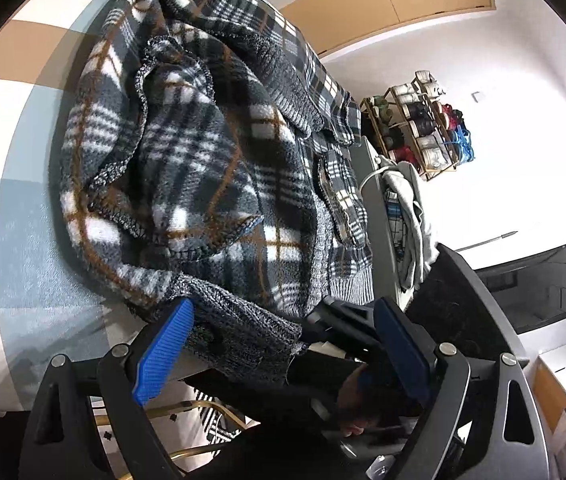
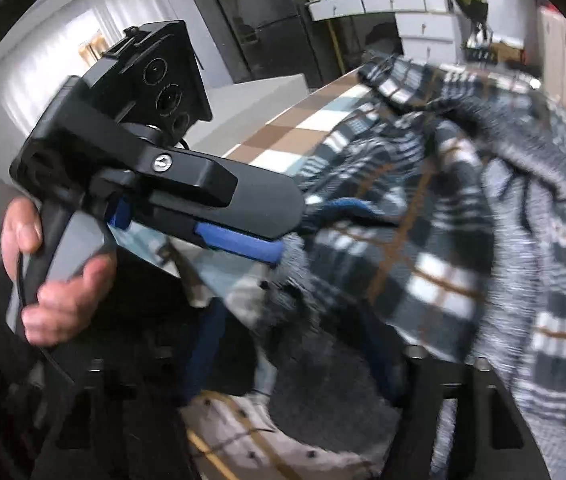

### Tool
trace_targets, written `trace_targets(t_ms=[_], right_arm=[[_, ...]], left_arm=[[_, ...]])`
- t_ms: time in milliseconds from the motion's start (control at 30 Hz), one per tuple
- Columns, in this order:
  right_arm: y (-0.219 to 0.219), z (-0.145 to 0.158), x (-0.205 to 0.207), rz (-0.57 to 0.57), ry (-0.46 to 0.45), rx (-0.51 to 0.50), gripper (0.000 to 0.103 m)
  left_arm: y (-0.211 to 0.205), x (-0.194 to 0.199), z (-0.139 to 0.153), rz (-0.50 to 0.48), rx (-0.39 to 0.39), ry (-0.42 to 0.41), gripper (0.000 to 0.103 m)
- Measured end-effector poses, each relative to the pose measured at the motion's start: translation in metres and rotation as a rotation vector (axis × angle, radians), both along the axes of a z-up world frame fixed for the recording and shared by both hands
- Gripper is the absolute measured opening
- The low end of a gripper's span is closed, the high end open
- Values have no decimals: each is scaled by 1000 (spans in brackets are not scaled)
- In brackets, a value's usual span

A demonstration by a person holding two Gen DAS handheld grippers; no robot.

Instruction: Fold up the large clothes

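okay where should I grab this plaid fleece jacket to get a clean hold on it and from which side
Probably the grey ribbed knit hem of the plaid fleece jacket, at the near table edge. It's a flat, firm band hanging free, so jaws can slide in from the near side, one above, one below.

A plaid fleece jacket [image 2: 443,240] is lying bunched over the checked bench [image 2: 307,120], filling the view from 1 to 5 o'clock and smeared by motion blur. At 9 o'clock a hand [image 2: 55,280] is gripping the handle of the left tool [image 2: 289,232], which is pointing toward 3 o'clock with a blue pad touching the jacket's grey knit edge. At 6 o'clock the right tool [image 2: 301,350] is showing only as dark, blurred fingers with grey knit fabric lying between them; whether they are pressing it is unclear. A dark fridge [image 2: 267,20] and white drawers [image 2: 403,4] are standing at 12 o'clock.
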State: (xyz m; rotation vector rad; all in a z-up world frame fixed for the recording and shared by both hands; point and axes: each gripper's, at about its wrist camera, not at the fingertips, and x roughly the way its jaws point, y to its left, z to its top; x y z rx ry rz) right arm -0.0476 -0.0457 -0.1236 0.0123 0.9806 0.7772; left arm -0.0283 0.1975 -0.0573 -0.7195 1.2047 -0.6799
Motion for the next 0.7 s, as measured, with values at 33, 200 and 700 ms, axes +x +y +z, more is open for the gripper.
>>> trace_targets(t_ms=[33, 200, 700], right_arm=[[4, -4, 1, 1, 7, -14, 15], [-11, 6, 8, -94, -20, 22, 4], [13, 27, -31, 46, -167, 6, 5]], left_arm=[[1, -2, 1, -2, 5, 0, 89], [7, -11, 1, 19, 92, 34, 89], [-13, 9, -26, 34, 7, 156, 87]])
